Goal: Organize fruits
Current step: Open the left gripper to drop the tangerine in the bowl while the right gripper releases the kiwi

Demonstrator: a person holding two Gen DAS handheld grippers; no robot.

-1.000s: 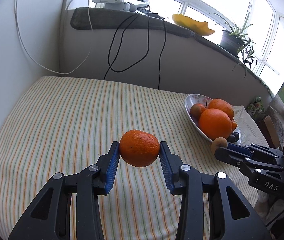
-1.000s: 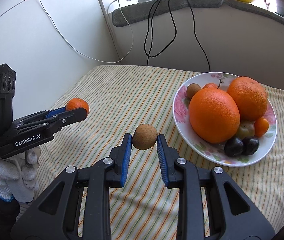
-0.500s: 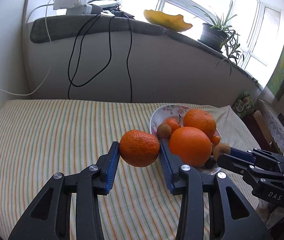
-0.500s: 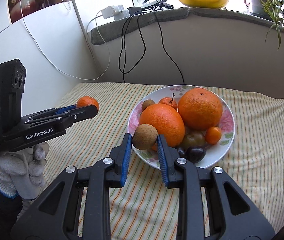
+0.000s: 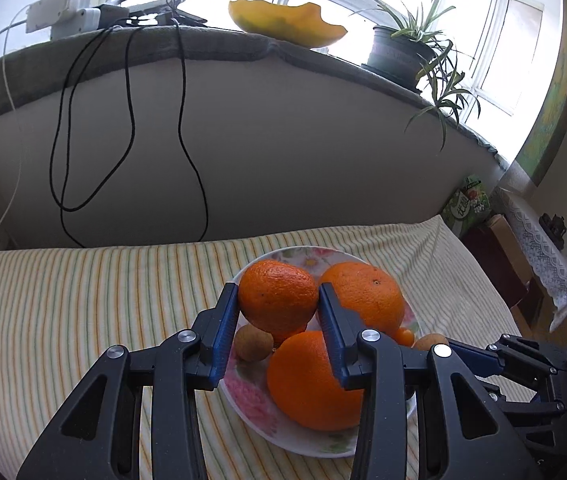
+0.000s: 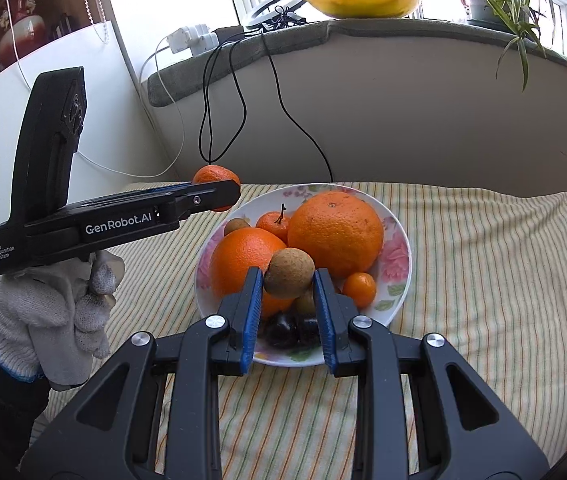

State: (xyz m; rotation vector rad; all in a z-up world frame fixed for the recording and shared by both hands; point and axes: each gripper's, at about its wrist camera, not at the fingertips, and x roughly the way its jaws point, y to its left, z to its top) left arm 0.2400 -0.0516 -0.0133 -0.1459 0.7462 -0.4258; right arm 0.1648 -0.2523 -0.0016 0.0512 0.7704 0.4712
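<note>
Now both loads hang over the plate (image 6: pixel 401 248), no longer beside it: left gripper (image 5: pixel 278 308) clamps mandarin (image 5: pixel 277 294), right gripper (image 6: pixel 288 286) clamps brown fruit (image 6: pixel 289 272); release looks next.

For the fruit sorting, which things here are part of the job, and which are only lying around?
Part of the job:
- mandarin in left gripper
- small brown fruit in right gripper
- floral plate with two large oranges

Only lying around:
- black cables
- potted plant
- yellow bowl on the sill
- power strip
</note>
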